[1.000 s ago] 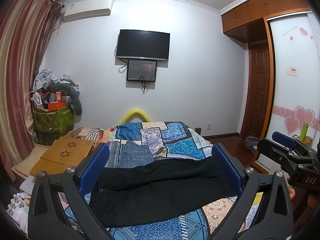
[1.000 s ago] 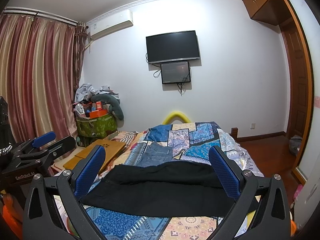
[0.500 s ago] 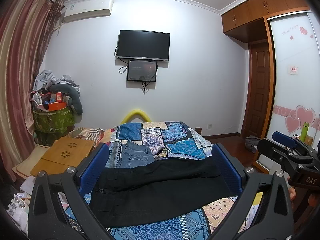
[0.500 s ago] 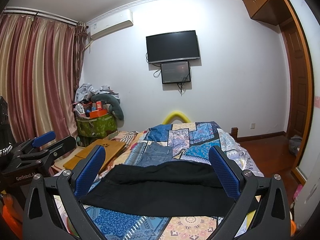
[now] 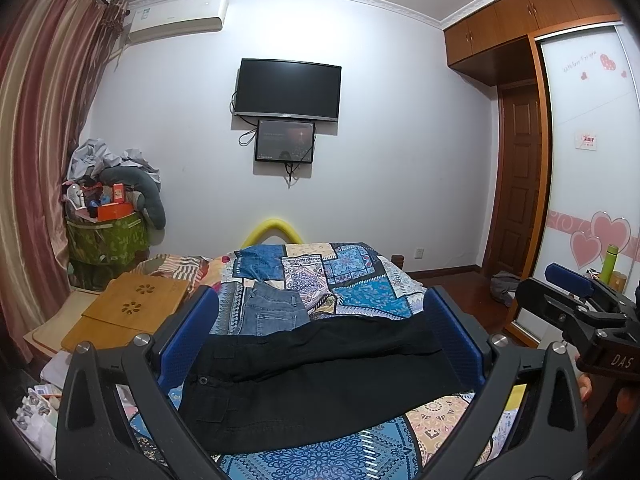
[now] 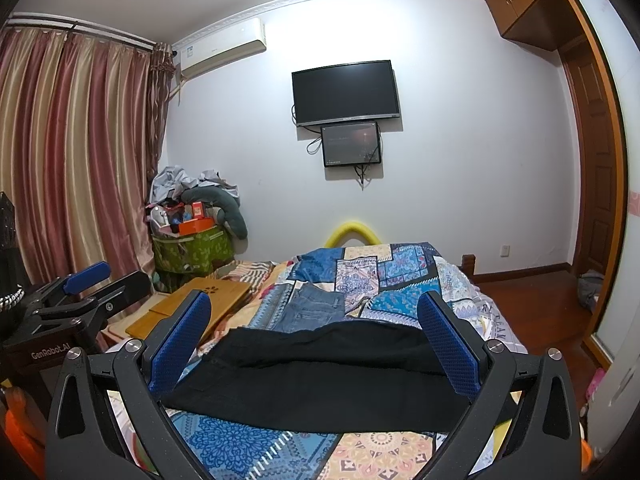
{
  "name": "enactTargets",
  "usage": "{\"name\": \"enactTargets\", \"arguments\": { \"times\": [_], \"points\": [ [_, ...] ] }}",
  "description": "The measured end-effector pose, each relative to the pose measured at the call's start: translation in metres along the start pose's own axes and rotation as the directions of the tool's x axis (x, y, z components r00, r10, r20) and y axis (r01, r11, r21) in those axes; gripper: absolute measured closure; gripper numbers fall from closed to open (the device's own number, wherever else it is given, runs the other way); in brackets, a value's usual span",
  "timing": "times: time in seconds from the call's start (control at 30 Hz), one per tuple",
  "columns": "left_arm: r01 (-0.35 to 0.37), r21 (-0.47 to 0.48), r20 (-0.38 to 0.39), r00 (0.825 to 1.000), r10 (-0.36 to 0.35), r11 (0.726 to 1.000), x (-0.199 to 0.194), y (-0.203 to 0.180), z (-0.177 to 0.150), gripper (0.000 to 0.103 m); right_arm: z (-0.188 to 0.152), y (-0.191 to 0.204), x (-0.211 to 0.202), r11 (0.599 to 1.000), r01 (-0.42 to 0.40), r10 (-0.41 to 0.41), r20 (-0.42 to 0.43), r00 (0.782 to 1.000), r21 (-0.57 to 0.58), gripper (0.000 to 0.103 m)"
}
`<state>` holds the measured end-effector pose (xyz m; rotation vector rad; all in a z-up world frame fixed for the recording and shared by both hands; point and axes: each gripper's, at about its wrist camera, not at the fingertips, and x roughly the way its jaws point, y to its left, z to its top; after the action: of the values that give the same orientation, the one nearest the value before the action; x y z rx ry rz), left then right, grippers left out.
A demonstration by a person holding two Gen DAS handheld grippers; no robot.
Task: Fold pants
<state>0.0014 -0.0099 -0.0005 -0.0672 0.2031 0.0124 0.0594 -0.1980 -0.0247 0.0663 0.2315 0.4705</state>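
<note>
Jaws on both grippers stand wide apart with nothing between them: the left gripper (image 5: 320,336) and the right gripper (image 6: 316,336) each hang above the near end of the bed (image 5: 360,276), their blue pads framing the garment below without touching it.

The black pants (image 5: 312,384) lie flat across the bed's near end, stretched from side to side. In the left wrist view the waistband end with its button sits toward the bed's left edge, and the legs run toward the right edge. The upper layer appears to be laid over the lower one, though the dark cloth makes the fold line hard to read.

Just beyond the pants, toward the far end of the bed, lies a pair of folded blue jeans (image 5: 274,312), its near edge meeting or slightly tucked under the black cloth. Both rest on a patchwork bedspread (image 5: 348,292) in blue and cream.

Beside the bed's left edge sits a wooden lap desk (image 5: 132,308). Past it, in the room's corner, a green basket (image 5: 106,240) is heaped with clutter. On the far wall hangs a television (image 5: 288,90) with a smaller screen (image 5: 285,141) beneath it.
</note>
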Motion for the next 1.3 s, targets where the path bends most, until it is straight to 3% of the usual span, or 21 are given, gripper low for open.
{"name": "enactTargets", "arguments": {
  "times": [0.47,0.77,1.07,1.3],
  "points": [
    [0.004,0.0,-0.014,1.0,-0.004,1.0,0.007,0.005,-0.002,0.0,0.0,-0.003,0.005,1.0,0.0,0.0,-0.013,1.0,0.007,0.0],
    [0.006,-0.01,-0.049,0.999,-0.007,1.0,0.034,0.015,-0.004,0.0,0.0,-0.008,0.026,1.0,0.007,-0.007,-0.04,0.999,0.009,0.0],
    [-0.037,-0.028,-0.156,0.987,0.032,0.999,0.115,0.046,-0.013,0.0,-0.011,-0.029,0.085,0.999,0.033,-0.031,-0.116,0.993,0.016,0.0],
    [-0.134,-0.06,-0.299,0.948,0.11,0.989,0.209,0.101,-0.034,0.0,-0.033,-0.059,0.149,0.997,0.071,-0.065,-0.231,0.971,0.018,0.0]
  ]
}}
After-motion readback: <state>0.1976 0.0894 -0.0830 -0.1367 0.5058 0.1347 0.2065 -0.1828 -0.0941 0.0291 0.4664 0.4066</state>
